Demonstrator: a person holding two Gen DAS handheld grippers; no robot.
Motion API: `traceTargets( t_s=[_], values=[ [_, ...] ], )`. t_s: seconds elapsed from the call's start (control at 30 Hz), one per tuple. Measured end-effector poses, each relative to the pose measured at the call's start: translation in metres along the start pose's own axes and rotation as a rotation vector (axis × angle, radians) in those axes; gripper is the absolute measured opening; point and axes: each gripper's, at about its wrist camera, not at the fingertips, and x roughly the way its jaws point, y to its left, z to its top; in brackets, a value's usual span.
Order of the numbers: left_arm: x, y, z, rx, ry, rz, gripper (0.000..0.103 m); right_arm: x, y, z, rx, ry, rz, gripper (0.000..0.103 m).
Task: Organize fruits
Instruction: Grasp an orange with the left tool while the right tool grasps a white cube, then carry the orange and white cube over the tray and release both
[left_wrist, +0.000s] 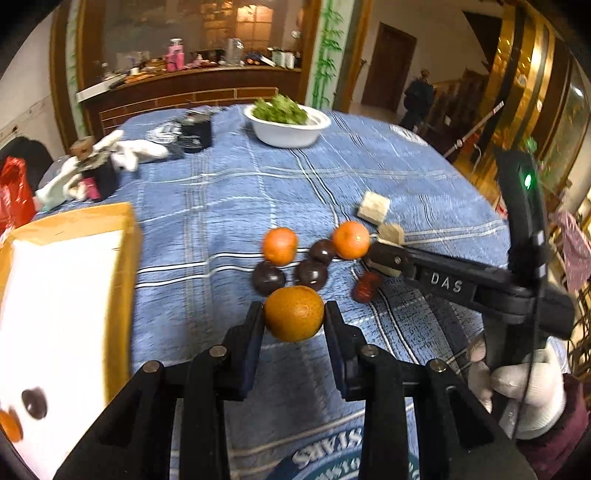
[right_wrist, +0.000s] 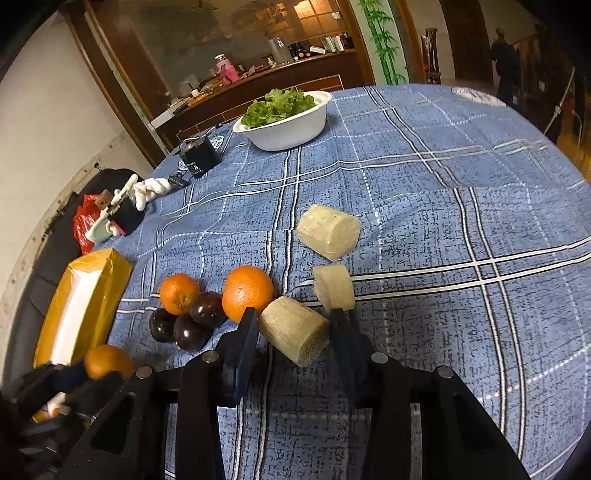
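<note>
Between the left gripper (left_wrist: 294, 314) jaws sits an orange (left_wrist: 294, 314), clamped at mid-height and lifted off the cloth (left_wrist: 221, 206). Right gripper (right_wrist: 293, 325) brackets a pale chunk (right_wrist: 293, 330), jaws at both flanks; can't tell if it's fully pinched. Ahead of the left claw: three dark fruits (left_wrist: 311, 273), two more oranges (left_wrist: 279, 245). Far to its left is the yellow box (left_wrist: 125, 236), already holding an orange and a dark fruit. My read: carry the orange left, clear the box wall, lower before opening so it doesn't roll. Keep the squeeze light.
</note>
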Motion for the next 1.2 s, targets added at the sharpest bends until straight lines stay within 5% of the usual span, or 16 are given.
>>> traceTargets(
  t_s=[0.1, 0.27, 0.57, 0.93, 1.03, 1.2],
  values=[
    [-0.026, 0.021, -0.002, -0.038, -0.036, 0.011, 0.032, -0.013, 0.007, -0.002, 0.004, -0.025, -0.001, 0.043],
    [-0.064, 0.076, -0.009, -0.109, -0.082, 0.088, 0.032, -0.044, 0.044, -0.011, -0.004, -0.052, 0.127, 0.043],
    [-0.092, 0.206, -0.039, -0.37, -0.073, 0.312, 0.032, -0.025, 0.193, -0.04, -0.241, 0.08, 0.341, 0.044],
    [-0.097, 0.25, -0.066, -0.497, -0.048, 0.234, 0.033, 0.031, 0.279, -0.075, -0.36, 0.193, 0.3, 0.045],
    [-0.103, 0.253, -0.069, -0.518, -0.059, 0.209, 0.048, 0.035, 0.277, -0.074, -0.339, 0.195, 0.293, 0.053],
    [-0.124, 0.246, -0.07, -0.514, -0.111, 0.2, 0.055, 0.021, 0.272, -0.07, -0.326, 0.163, 0.283, 0.054]
  ],
)
